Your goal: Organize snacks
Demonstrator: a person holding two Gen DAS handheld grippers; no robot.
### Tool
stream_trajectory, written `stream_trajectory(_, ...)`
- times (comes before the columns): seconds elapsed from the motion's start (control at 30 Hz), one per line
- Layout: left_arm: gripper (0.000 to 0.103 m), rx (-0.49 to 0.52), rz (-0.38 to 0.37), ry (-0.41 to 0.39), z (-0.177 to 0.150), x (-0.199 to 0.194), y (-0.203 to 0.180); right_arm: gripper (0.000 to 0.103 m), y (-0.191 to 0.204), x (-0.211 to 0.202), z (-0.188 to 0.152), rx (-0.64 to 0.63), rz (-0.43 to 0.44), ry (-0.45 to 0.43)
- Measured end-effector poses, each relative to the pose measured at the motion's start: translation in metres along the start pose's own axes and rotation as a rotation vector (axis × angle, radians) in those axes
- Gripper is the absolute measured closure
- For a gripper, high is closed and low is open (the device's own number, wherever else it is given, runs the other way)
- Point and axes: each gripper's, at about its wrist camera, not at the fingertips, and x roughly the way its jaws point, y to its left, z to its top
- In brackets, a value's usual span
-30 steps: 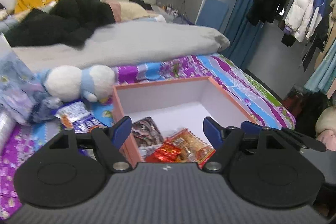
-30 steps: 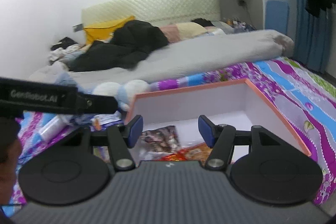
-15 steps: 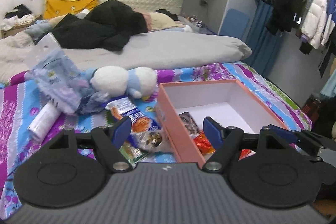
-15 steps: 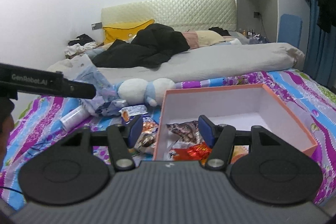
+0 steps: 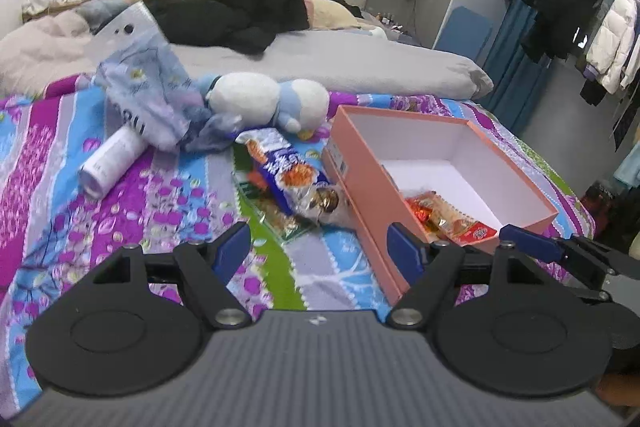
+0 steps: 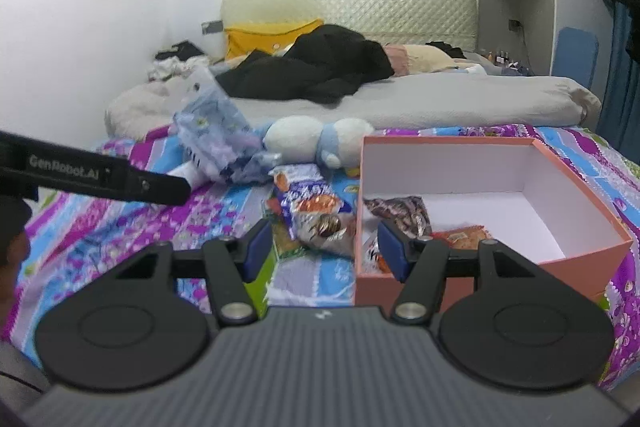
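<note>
Pink box [image 5: 360, 163]: open, on the bed [image 5: 120, 227], white inside; some snacks lie already in its near end.
Snacks in box: a dark wrapper [image 6: 400, 213] at the left wall, orange-red packets [image 5: 448, 219] beside it.
Snacks outside: a blue and white bag [image 5: 286, 167] lies on the bed just left of the box, over a green packet [image 5: 280, 223]; a clear pack with brown round pieces [image 5: 324, 201] is touching the box wall.
Left claw [image 5: 318, 247]: released, fingers wide apart, holding nothing; it hovers over the bed, in front of the near left corner of the box.
Right claw [image 6: 324, 243]: released also, nothing between the fingers; it hangs in front of the box's left wall.
Plush toy [image 5: 268, 99]: white and blue, lying behind the bags.
White tube [image 5: 110, 163]: on the bed, further left.
Plastic bag [image 5: 148, 87]: pale blue, crumpled, near the toy.
Far end: grey blanket [image 5: 340, 63], black clothes [image 5: 236, 11] on it.
</note>
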Motion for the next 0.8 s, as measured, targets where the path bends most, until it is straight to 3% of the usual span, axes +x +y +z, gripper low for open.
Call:
stream_trajectory(0.47,0.024,-0.162,-0.003,0.038,-0.055,-0.004,0.057,0.043,0.056,0.010,-0.029,-0.118,-0.021,0.095)
stream_trajectory(0.8,0.025,-0.229,-0.015,0.053,-0.061,0.040,0.082,0.043,0.070,0.043,-0.036,-0.219,-0.010,0.126)
